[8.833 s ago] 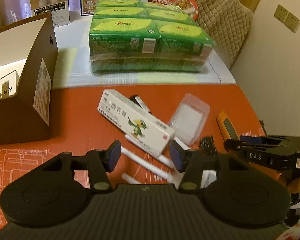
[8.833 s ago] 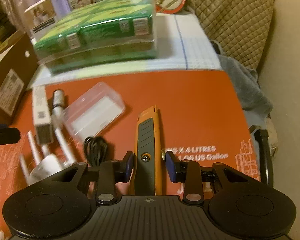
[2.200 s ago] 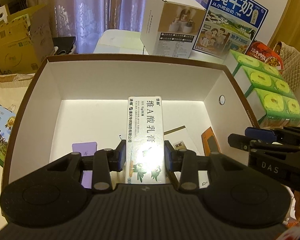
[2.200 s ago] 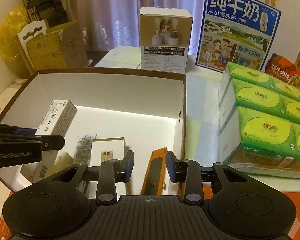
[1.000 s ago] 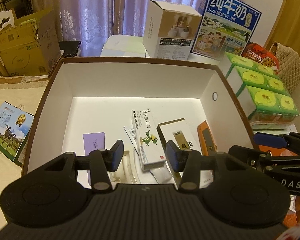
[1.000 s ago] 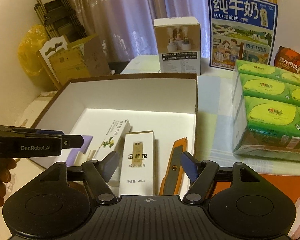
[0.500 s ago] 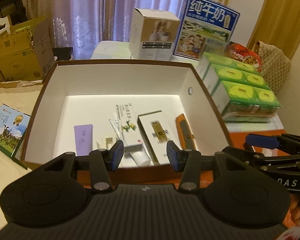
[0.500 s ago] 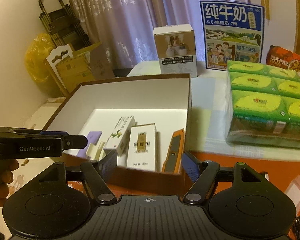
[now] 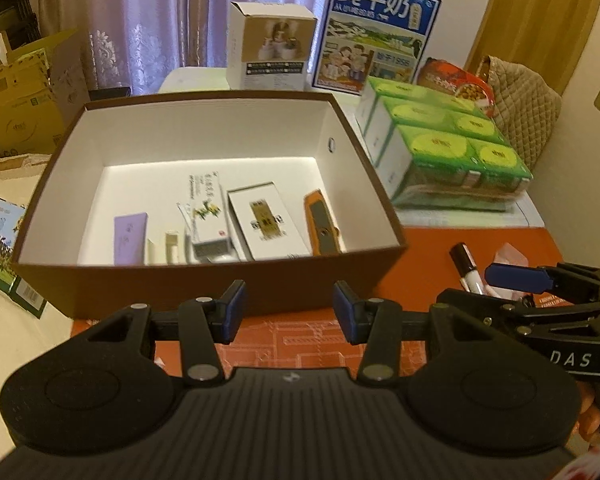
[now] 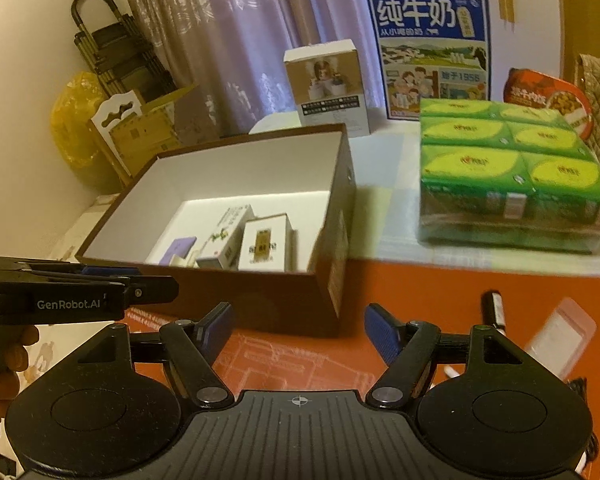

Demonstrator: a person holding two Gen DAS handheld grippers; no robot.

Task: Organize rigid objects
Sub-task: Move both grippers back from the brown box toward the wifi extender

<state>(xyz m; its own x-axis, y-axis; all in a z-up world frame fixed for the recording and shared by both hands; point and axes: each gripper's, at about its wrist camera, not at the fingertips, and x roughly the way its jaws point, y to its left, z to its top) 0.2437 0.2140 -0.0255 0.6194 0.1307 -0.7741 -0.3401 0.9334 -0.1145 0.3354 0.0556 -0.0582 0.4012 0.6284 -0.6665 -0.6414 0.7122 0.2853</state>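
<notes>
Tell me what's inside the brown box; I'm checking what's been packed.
Inside the brown box: an orange utility knife, a gold-labelled carton, a white ointment box, a purple tube and small white pieces. The near wall hides the floor's front edge.

The box [image 9: 204, 280] is brown outside and white within. Inside lie an orange and grey knife [image 9: 320, 224], a lilac tube [image 9: 130, 238] and a white carton with gold print [image 9: 266, 220]. The desk [image 9: 300, 344] is orange with pale line drawings. The tissue packs [image 10: 512, 168] are green with yellow ovals.

One brown box [image 9: 204, 280] holds three cartons [image 9: 265, 220], one orange knife [image 9: 321, 224] and one purple tube [image 9: 129, 238].
</notes>
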